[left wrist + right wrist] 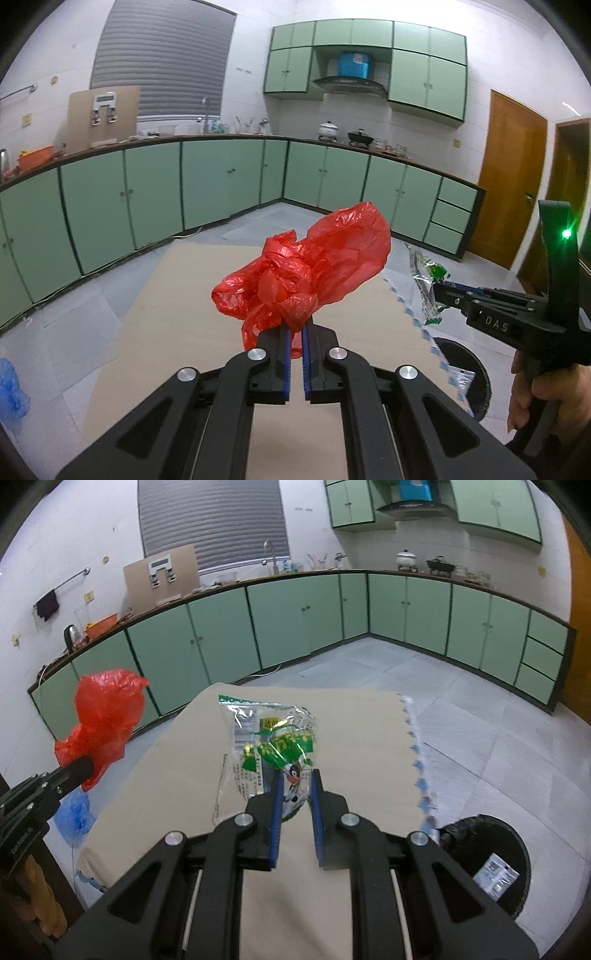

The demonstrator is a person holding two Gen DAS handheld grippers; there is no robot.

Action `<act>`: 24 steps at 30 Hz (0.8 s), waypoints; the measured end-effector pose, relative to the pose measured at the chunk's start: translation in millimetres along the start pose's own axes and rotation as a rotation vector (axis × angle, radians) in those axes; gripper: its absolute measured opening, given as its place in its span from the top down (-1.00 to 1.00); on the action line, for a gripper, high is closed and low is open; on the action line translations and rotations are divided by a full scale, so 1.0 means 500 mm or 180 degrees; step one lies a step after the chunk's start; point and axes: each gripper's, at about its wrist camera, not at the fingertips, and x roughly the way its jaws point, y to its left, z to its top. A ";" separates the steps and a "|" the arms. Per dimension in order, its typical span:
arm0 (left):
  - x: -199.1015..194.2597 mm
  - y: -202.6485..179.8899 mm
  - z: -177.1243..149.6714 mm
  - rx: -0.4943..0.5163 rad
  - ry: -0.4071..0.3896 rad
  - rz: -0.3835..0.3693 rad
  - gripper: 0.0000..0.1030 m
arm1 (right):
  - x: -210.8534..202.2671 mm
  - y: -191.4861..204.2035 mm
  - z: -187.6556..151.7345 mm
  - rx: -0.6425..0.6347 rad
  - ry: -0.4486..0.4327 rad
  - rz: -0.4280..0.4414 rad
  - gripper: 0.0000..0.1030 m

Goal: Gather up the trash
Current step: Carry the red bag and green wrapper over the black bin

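Up front in the left wrist view, left gripper (295, 326) pinched tight on crumpled red plastic bag (306, 266), held aloft over beige cloth-covered table (184, 295); at far right, right gripper (441, 291) clamping crinkled green-and-clear snack wrapper (430, 291), gripped by a hand (535, 398), round black trash bin (476, 373) below on the floor. Then the right wrist view: right gripper (295, 781) squeezed on snack wrapper (269, 753) above the table (184, 768), red plastic bag (103, 720) held by left gripper (85, 766) at left, trash bin (517, 845) lower right beside the table, small blue plastic bag (75, 814) on the floor.
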 end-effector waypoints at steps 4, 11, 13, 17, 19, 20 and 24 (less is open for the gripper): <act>0.008 -0.057 0.004 0.0095 0.0022 -0.0112 0.91 | -0.041 -0.061 -0.017 0.0090 -0.0048 -0.0117 0.75; 0.045 -0.158 0.006 0.0214 0.0141 -0.0408 0.91 | -0.104 -0.176 -0.047 0.0272 -0.0106 -0.0347 0.75; 0.063 -0.194 0.007 0.0259 0.0195 -0.0505 0.91 | -0.119 -0.206 -0.055 0.0320 -0.0125 -0.0414 0.75; 0.107 -0.285 0.006 0.0421 0.0320 -0.0741 0.91 | -0.150 -0.288 -0.079 0.0466 -0.0143 -0.0585 0.75; 0.129 -0.335 0.003 0.0518 0.0364 -0.0849 0.91 | -0.163 -0.322 -0.092 0.0530 -0.0136 -0.0656 0.75; 0.135 -0.354 0.000 0.0542 0.0376 -0.0891 0.91 | -0.171 -0.348 -0.101 0.0573 -0.0133 -0.0717 0.75; 0.175 -0.431 -0.005 0.0632 0.0470 -0.1087 0.91 | -0.191 -0.422 -0.137 0.0705 -0.0096 -0.0889 0.75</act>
